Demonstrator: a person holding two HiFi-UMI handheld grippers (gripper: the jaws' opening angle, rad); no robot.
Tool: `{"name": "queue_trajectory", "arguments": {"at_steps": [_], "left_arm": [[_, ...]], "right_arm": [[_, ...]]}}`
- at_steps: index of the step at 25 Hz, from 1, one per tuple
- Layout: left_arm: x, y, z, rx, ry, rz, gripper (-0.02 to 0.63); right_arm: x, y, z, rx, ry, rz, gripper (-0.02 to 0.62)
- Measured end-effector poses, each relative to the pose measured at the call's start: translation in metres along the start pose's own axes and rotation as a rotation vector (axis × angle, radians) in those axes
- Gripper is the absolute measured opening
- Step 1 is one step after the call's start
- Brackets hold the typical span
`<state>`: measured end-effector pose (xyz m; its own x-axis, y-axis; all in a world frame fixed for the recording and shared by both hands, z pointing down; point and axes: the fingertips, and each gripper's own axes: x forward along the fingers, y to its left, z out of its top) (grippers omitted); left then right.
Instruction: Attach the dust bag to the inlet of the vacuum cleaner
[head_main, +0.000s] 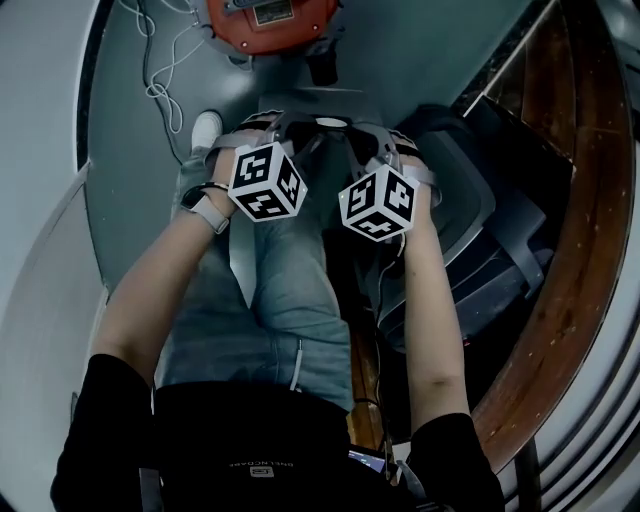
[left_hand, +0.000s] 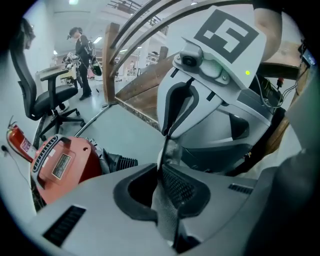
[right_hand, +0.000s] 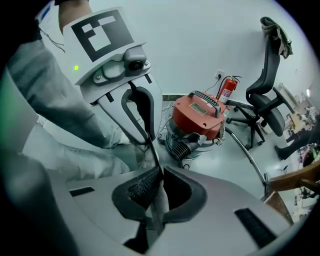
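Note:
The red vacuum cleaner (head_main: 270, 20) stands on the floor ahead of me, its black ribbed inlet (head_main: 322, 68) pointing my way. A grey fabric dust bag (head_main: 285, 290) hangs below my hands. My left gripper (head_main: 280, 128) and right gripper (head_main: 365, 135) face each other closely, each shut on the bag's top edge. In the left gripper view the left gripper (left_hand: 162, 170) pinches a grey strip of the dust bag (left_hand: 167, 215), with the vacuum cleaner (left_hand: 60, 165) at lower left. The right gripper (right_hand: 159, 175) clamps the same cloth; the dust bag (right_hand: 65, 150) bulges left, the vacuum cleaner (right_hand: 197, 117) beyond.
A white cable (head_main: 160, 70) loops on the floor left of the vacuum. A black seat-like object (head_main: 480, 230) and a curved wooden ledge (head_main: 575, 250) lie to the right. An office chair (right_hand: 270, 100), a fire extinguisher (right_hand: 227, 87) and a distant person (left_hand: 82, 60) stand around.

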<state>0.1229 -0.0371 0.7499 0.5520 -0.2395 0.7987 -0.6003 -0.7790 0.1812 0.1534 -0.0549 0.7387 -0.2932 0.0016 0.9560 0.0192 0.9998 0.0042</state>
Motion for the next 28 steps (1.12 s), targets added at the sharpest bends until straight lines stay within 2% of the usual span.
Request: {"name": "queue_trajectory", "arguments": {"at_steps": [4,15,21,28], "left_arm": [[0.028,0.013,-0.017,-0.038,0.002,0.030,0.032],[0.083,0.046,-0.052,-0.045,0.010,0.078,0.032],[0.097,0.057,-0.060,-0.045,0.004,0.117,0.032],[0.090,0.070,-0.053,-0.044,-0.034,0.195,0.032]], "right_arm": [[0.032,-0.007,-0.008,-0.001,0.008,-0.020,0.041],[0.103,-0.026,-0.020,-0.023,0.002,-0.052,0.041],[0.120,-0.034,-0.021,-0.086,-0.009,-0.088,0.041],[0.115,-0.050,-0.010,-0.149,-0.033,-0.141,0.041]]}}
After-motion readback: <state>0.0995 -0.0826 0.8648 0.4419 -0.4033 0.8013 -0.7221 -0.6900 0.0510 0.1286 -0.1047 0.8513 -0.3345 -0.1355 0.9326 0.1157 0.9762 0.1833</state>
